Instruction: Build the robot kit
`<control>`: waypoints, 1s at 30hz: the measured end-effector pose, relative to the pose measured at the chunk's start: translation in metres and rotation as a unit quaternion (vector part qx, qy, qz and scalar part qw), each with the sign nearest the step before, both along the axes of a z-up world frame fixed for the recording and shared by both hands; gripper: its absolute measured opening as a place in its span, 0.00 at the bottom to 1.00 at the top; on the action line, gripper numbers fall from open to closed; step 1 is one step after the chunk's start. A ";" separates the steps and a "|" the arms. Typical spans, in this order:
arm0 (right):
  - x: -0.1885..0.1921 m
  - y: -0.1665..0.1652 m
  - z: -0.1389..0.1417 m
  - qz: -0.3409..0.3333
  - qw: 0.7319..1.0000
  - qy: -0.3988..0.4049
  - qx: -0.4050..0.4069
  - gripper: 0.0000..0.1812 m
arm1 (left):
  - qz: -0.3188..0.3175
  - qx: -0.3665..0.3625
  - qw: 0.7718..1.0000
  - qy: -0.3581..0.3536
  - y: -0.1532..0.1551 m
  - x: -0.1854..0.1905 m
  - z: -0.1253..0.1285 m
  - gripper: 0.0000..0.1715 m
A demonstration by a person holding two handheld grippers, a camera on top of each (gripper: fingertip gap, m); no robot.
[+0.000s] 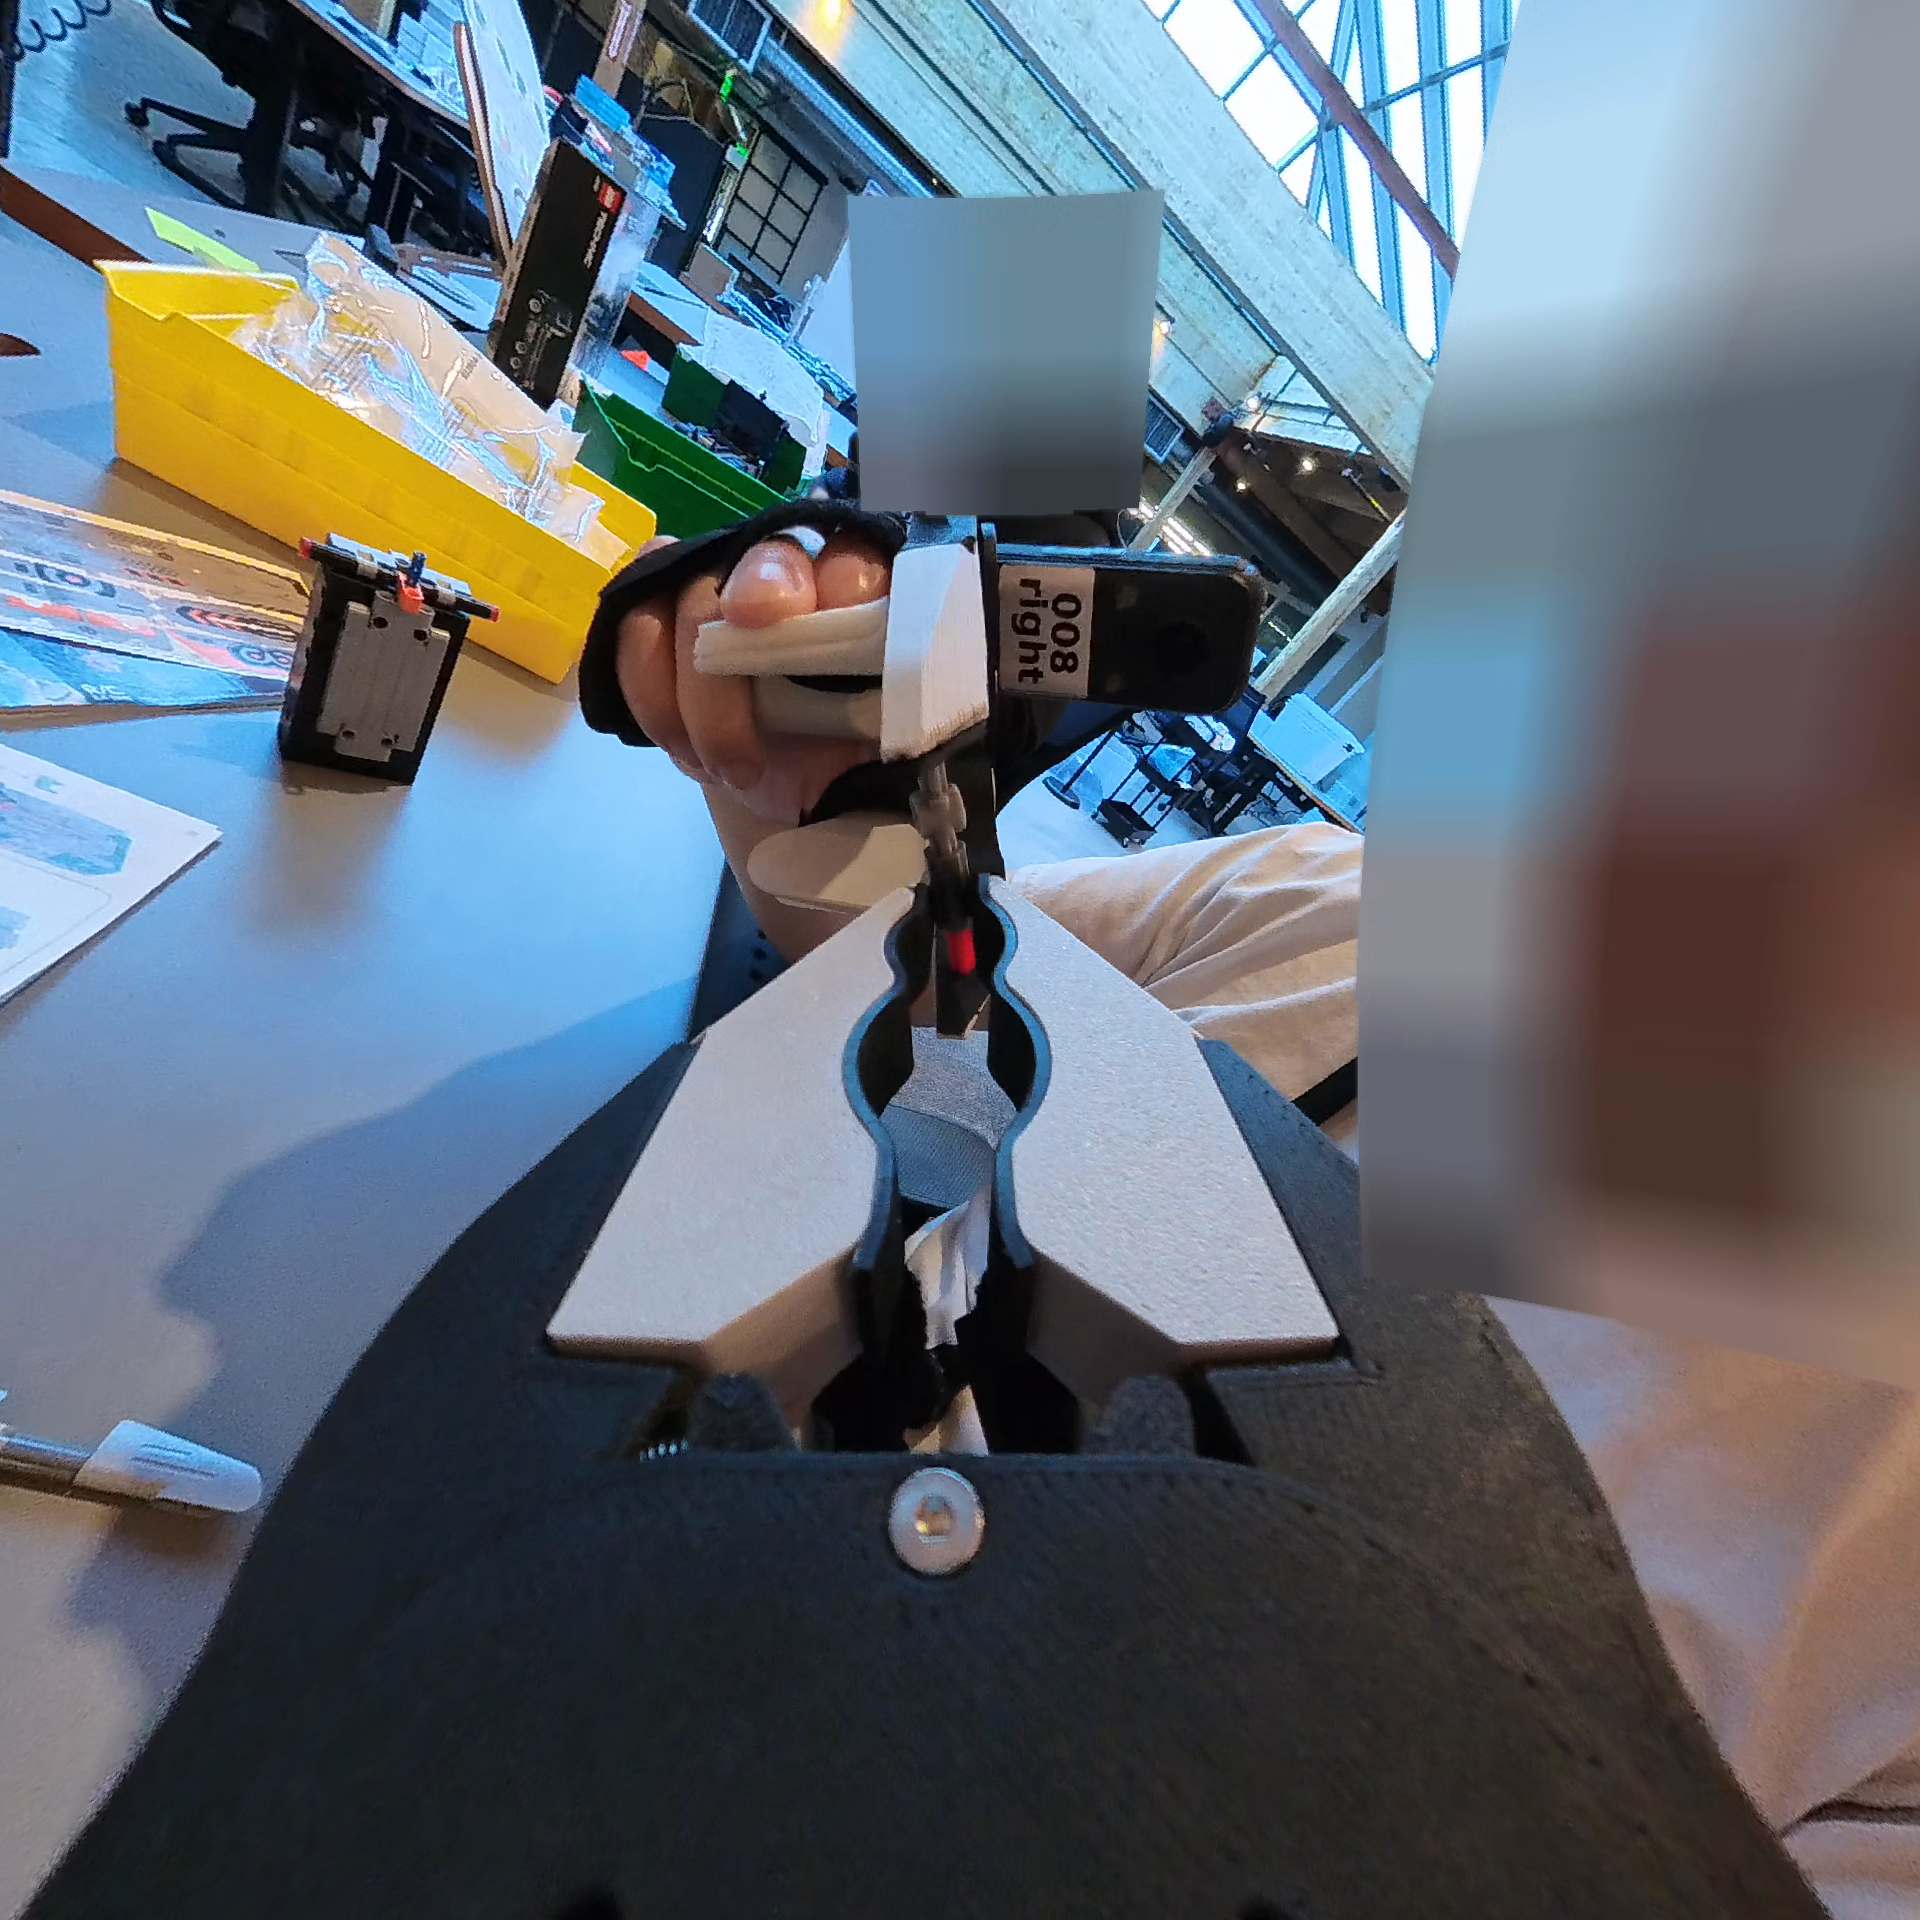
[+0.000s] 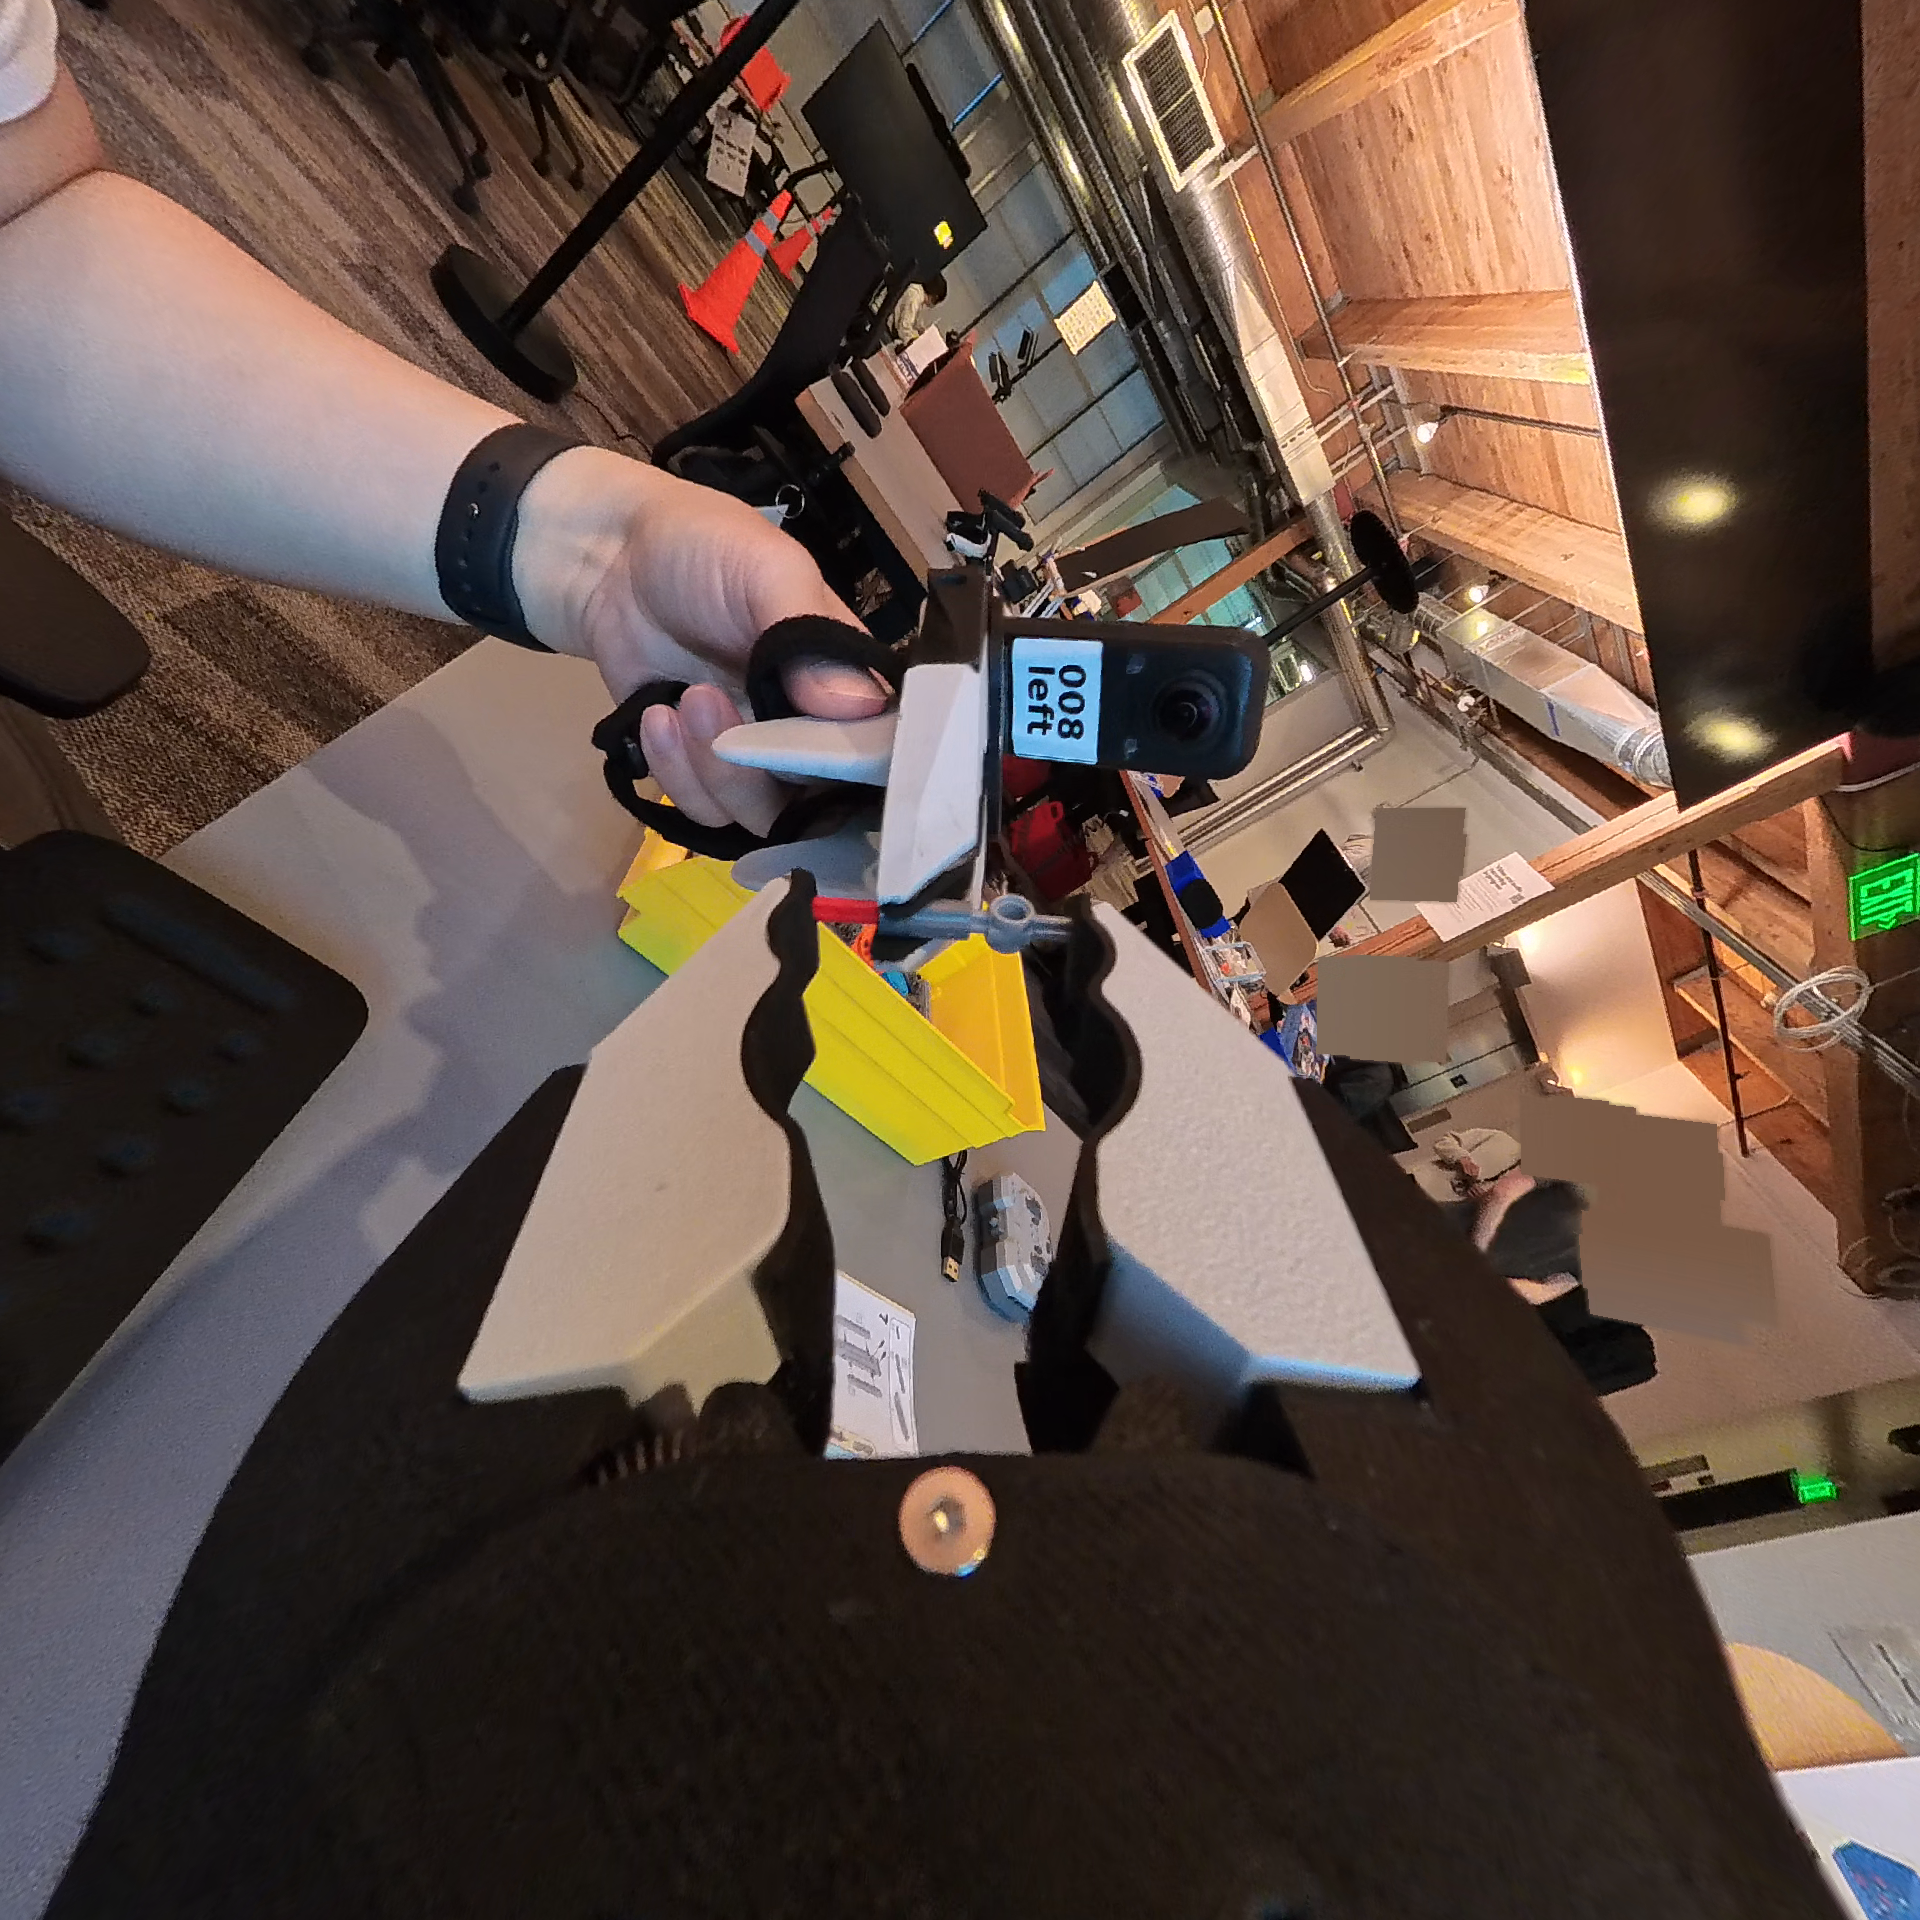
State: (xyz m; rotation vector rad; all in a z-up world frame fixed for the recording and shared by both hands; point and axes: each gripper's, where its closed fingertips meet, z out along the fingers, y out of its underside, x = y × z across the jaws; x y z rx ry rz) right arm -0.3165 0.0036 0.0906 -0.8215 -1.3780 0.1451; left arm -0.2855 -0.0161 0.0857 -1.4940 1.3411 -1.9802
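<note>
My left gripper (image 1: pixel 951 894) is shut on a small brick piece (image 1: pixel 958 951), black with a red part, with a grey linked rod running out past its tips. It is held up above the grey table (image 1: pixel 416 987). My right gripper (image 2: pixel 940 909) faces it, open, with one fingertip beside each end of the red-and-grey rod (image 2: pixel 935 920). I cannot tell whether the tips touch it. Each wrist view shows the other gripper in a person's hand: the right one (image 1: pixel 951 810) and the left one (image 2: pixel 920 930).
A yellow bin (image 1: pixel 343 468) with clear bags, a green bin (image 1: pixel 675 457) and a black box (image 1: pixel 561 270) stand at the back. A black-and-grey brick block (image 1: pixel 369 665), booklets (image 1: pixel 104 613) and a white marker (image 1: pixel 156 1465) lie on the table. A grey brick model (image 2: pixel 1013 1242) lies under the right gripper. My left and right fingertips are right by each other.
</note>
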 end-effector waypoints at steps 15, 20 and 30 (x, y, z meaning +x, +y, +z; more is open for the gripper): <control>-0.001 0.001 -0.002 0.000 1.000 -0.002 -0.003 0.24 | 0.005 -0.007 1.000 -0.002 0.001 -0.001 -0.001 0.03; -0.002 0.000 -0.002 0.001 1.000 -0.002 -0.001 0.22 | 0.002 -0.010 1.000 0.001 0.000 -0.002 -0.001 0.02; -0.002 0.005 0.003 0.003 1.000 0.016 -0.020 0.28 | 0.010 -0.020 1.000 -0.007 0.005 -0.003 0.001 0.02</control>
